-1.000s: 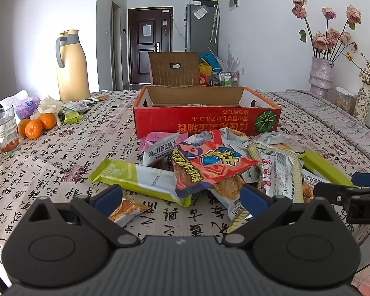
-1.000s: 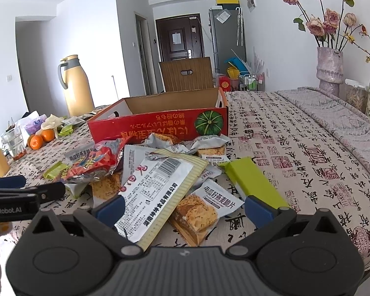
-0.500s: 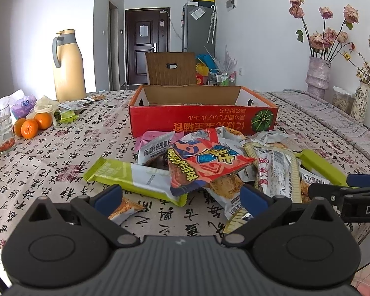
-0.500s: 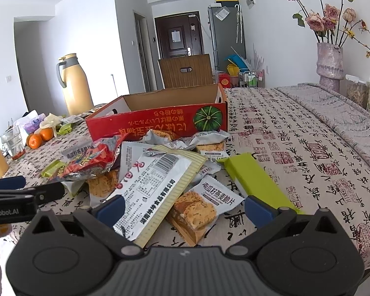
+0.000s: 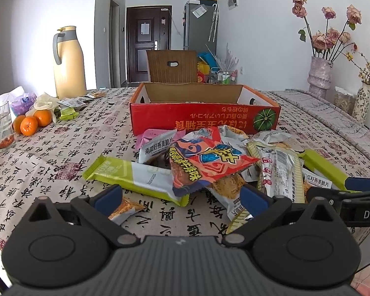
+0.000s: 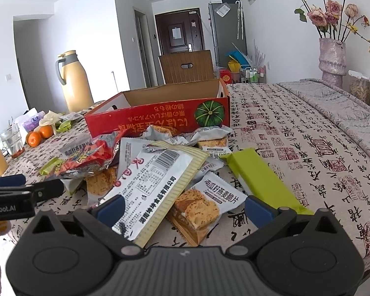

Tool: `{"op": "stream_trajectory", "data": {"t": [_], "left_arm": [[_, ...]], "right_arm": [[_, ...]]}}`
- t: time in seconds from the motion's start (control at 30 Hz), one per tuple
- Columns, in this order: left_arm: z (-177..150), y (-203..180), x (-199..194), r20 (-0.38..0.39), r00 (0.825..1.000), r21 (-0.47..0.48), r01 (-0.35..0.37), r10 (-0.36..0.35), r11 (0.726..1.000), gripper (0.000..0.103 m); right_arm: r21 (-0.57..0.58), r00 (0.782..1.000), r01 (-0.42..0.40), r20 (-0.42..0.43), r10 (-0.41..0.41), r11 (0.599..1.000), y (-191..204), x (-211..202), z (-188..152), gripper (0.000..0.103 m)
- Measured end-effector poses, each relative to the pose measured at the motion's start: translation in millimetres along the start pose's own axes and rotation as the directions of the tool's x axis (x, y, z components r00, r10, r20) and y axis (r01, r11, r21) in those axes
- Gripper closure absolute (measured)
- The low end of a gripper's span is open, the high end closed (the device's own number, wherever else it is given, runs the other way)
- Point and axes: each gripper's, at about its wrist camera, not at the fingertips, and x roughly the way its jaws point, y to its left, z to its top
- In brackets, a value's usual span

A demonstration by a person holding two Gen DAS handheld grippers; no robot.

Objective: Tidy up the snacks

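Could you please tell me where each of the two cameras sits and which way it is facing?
Left wrist: on the left gripper, open, low over the near table edge, facing the snack pile and red box; the right gripper's tip shows at right.
Right wrist: on the right gripper, open, same heading, further right; the left gripper's tip shows at left.
Shared: pile, box, thermos.

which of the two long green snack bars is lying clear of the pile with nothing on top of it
The all-green bar at the pile's right edge. The other, green-and-white bar, left of the pile, has the red chip bag overlapping its end.

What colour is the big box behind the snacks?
The cardboard box is red outside with a green pumpkin picture, plain brown inside. The right wrist view shows it best.
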Motion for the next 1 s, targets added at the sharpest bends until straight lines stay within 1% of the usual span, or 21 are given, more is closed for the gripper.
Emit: {"op": "stream_trajectory", "data": {"t": [0.6,0.77,1.0], "left_arm": [[2.5,-1.0,5.6,-0.015,1.0,0.006,-0.009,0.009,1.0,0.0],[2.5,-1.0,5.7,-0.016,1.0,0.005,-0.012,0.012,1.0,0.0],[3.0,2.0,10.0,-0.022,1.0,-0.002,-0.017,0.017,1.0,0.0]], "right_arm": [[-0.006,1.0,0.002,0.021,-0.002,1.0,-1.5,-2.4,3.5,0.0],[-0.019,0.999,0.028,0.031,-0.027,0.999,-6.0,-4.5,7.1,0.0],[-0.031,0.995,0.088,0.041,-0.086,0.996,-18.2,-3.5,13.5,0.0]]}}
